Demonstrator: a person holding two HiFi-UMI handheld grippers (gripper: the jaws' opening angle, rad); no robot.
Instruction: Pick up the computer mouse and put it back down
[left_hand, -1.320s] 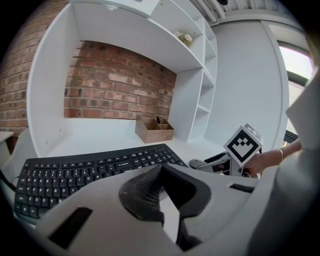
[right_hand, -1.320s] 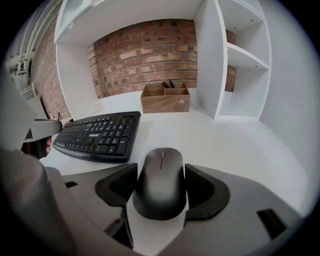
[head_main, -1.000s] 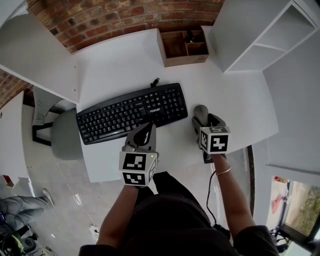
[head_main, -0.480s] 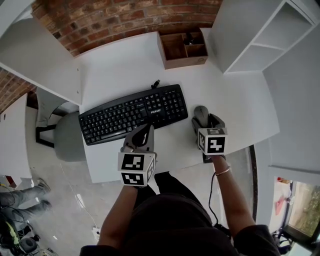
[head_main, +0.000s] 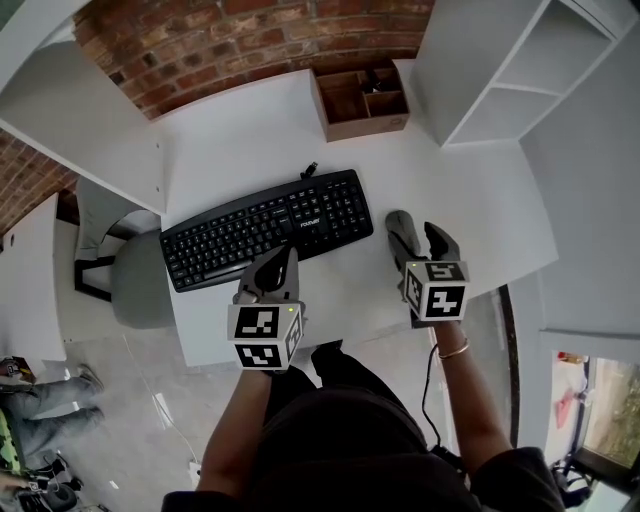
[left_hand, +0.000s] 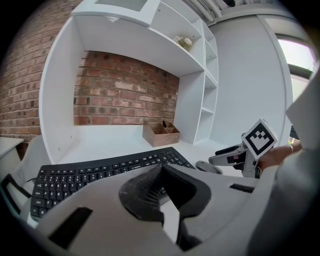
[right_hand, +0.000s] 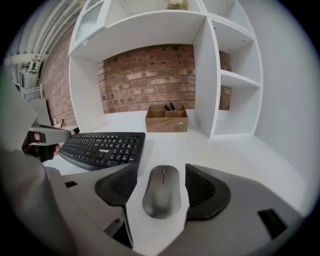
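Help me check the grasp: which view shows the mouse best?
Right gripper view: the whole mouse lies between the open jaws, untouched. Head view shows it partly behind the right gripper; left gripper view catches only a distant sliver.

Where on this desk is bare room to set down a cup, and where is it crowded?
Free: the white strip between the keyboard and the wooden box, and the desk right of the mouse, up to the shelf unit. Crowded: the front edge, where the left gripper is shut and the right gripper stands open around the mouse.
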